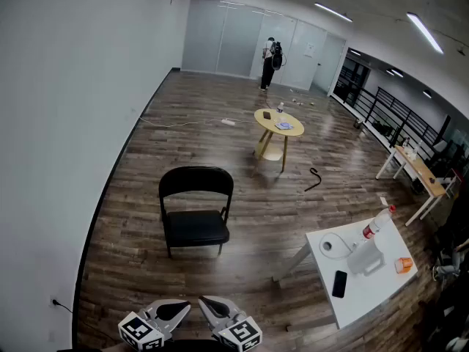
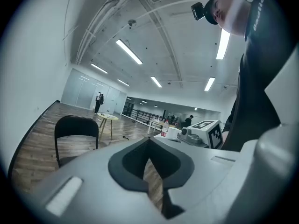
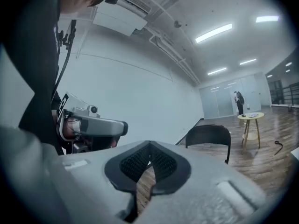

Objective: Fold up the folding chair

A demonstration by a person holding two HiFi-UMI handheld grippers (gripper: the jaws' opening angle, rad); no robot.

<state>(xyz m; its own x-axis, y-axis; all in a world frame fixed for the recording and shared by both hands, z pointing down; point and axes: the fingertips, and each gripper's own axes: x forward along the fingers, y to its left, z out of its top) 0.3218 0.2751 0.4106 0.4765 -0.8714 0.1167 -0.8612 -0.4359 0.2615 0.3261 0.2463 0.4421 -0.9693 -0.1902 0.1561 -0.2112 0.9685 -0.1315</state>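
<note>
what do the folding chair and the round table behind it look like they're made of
Folding chair: the thin black frame reads as painted metal tube. The seat and back show a soft sheen, probably vinyl-covered padding.
Round table: pale yellowish top and splayed legs, likely light wood or laminate; too far to tell which.

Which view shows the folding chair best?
Head view: the whole black folding chair stands unfolded on the wood floor, with seat, backrest and legs all clear. Both gripper views catch only its backrest and upper frame, small and far off.
</note>
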